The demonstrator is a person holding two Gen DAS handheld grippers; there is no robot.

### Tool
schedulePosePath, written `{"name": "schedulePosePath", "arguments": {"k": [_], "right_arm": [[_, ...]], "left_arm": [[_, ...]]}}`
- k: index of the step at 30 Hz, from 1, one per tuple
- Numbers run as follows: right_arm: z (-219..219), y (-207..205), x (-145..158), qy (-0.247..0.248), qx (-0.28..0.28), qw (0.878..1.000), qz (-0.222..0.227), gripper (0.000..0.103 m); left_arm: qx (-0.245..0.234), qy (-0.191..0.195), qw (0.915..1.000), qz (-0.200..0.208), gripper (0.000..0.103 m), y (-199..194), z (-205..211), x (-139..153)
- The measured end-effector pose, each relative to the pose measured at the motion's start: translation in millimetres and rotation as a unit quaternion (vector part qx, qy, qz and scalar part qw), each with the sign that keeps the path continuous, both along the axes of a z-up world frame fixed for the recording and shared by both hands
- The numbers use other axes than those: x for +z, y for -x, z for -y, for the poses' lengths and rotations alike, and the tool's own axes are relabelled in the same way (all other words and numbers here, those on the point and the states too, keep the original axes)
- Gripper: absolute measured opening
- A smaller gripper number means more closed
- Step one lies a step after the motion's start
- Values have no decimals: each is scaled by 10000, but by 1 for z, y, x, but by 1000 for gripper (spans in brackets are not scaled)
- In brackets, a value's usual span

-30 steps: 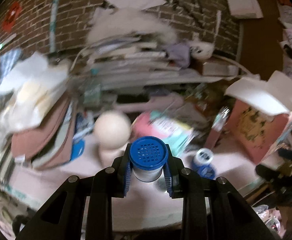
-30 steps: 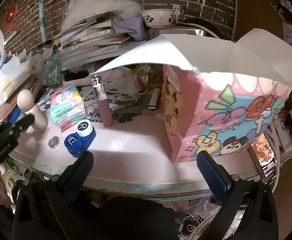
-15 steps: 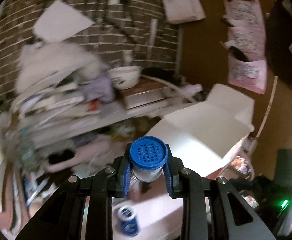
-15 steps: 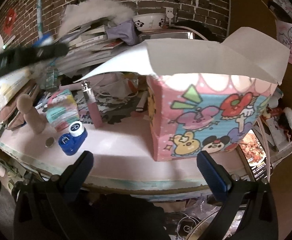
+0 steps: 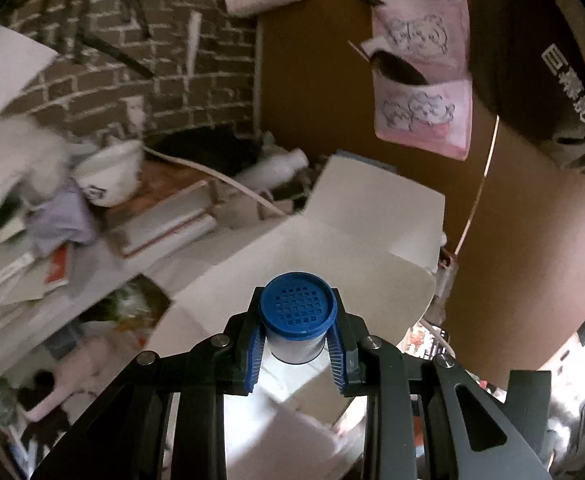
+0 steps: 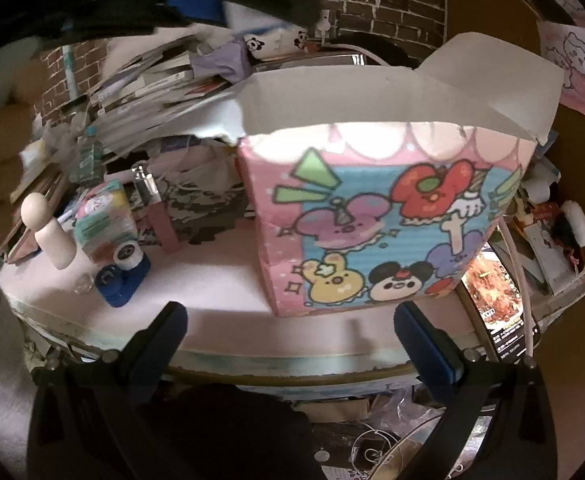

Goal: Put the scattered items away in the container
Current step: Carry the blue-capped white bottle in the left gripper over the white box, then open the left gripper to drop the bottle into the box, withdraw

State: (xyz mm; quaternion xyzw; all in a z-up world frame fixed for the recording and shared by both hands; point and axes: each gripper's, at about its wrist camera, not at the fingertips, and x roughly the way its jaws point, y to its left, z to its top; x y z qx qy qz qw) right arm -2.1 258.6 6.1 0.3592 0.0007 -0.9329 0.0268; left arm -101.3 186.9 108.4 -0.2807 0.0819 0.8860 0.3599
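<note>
My left gripper [image 5: 297, 350] is shut on a small clear jar with a blue perforated lid [image 5: 298, 307], held above the open white flaps of the pink cartoon box [image 5: 332, 252]. In the right wrist view the box [image 6: 388, 216] stands on the pink table [image 6: 220, 280], flaps open. My right gripper [image 6: 292, 340] is open and empty at the table's front edge, in front of the box. The left gripper shows blurred at the top left [image 6: 196, 0]. Left on the table stand a wooden peg doll [image 6: 46, 232], a blue lens case [image 6: 122, 276], a pastel packet [image 6: 102, 220] and a pink bottle [image 6: 158, 208].
A cluttered shelf of books and papers [image 6: 152, 80] and a panda bowl [image 5: 108, 176] stand behind the table against a brick wall [image 5: 104, 68]. A phone [image 6: 508, 336] and cables lie at the table's right. A brown wall with pink pockets [image 5: 424, 120] is on the right.
My left gripper has carried the blue-lidded jar up and to the right, from over the table's left side to above the box's flaps. The right gripper has moved slightly closer to the box.
</note>
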Motion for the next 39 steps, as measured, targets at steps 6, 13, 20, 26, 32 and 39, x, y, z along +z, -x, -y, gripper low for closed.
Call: {"name": "schedulePosePath", "arguments": {"k": [6,13,20,26,32,39], "right_arm": [[-7,1,-2,46,-46,10000,27,103],[-7,2,-3,77,-34,9999,70,103],[-7,4,-3,86,-26,9999,98,103],[-6,4,-3,82,-5,9999,107,103],[1,3,-4,53,117,9999,90,103],[19,2,-5,-60,369,9993,35,103]], "left_arm": [[-146,209,9990,357,23,11,-19,-20],[-41,435,9986,294,53,10,-24,-30],[127,368,9989,-242,89,2,-16,-18],[387,188,9979,-481,90,-8,7,-9],[953,15,9916,-880,98,-34,53,0],[1734,-64,9773,-1212,102,-68,107,0]]}}
